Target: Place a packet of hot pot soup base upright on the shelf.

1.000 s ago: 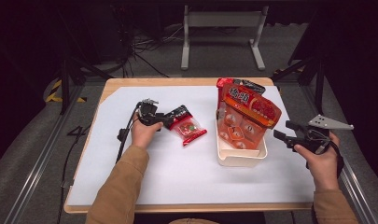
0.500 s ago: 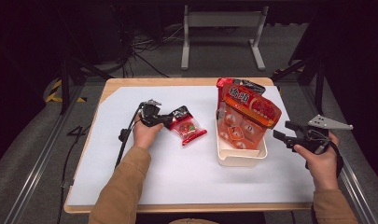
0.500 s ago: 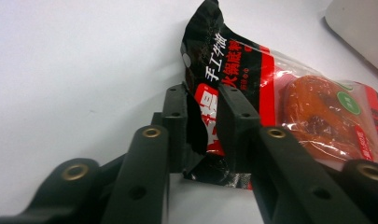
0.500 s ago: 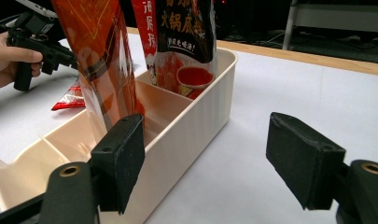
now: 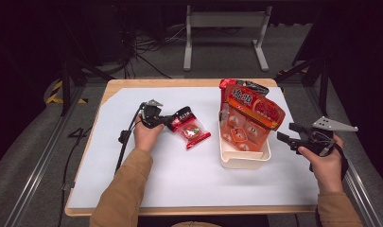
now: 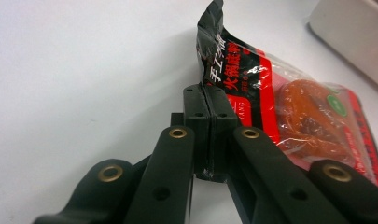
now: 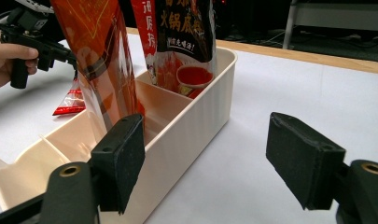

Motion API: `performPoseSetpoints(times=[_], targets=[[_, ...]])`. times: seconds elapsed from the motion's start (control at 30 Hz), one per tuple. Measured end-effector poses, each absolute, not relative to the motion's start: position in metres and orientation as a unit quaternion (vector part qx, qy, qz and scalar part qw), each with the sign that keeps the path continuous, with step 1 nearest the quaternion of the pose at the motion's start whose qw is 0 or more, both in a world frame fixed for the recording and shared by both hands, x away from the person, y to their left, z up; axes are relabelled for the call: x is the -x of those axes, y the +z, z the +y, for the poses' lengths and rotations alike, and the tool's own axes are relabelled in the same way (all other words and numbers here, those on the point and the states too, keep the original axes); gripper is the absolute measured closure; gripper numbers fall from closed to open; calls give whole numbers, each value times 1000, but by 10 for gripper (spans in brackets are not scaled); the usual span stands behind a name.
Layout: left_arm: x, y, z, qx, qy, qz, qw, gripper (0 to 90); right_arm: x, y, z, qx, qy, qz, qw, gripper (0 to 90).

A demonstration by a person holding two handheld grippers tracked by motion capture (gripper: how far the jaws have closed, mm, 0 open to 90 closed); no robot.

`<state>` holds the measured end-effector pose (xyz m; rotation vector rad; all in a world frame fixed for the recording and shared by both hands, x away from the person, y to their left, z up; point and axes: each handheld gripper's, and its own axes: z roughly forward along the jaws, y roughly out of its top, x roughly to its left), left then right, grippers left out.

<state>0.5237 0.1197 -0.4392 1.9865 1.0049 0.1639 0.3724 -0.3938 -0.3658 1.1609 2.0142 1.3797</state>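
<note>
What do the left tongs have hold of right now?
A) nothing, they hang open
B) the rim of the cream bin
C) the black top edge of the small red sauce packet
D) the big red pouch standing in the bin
C: the left tongs are pressed shut on the dark sealed edge of the small red sauce packet, which lies on the white table cover.

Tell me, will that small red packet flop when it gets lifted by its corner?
Probably yes. The packet is thin crinkly film, so it should sag below the left hand-held gripper, whose jaws have just closed on its black top edge. The round orange lump inside would likely pull the far end down. Its glossy plastic could slip if the pinch is weak.
</note>
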Motion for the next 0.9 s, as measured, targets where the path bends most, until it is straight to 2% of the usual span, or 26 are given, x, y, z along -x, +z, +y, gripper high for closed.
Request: performPoseSetpoints(times=[0.9], targets=[[-476,-368,129,-791,96,323,511,900,-372,-366,-401,-431,510,715,207,313]])
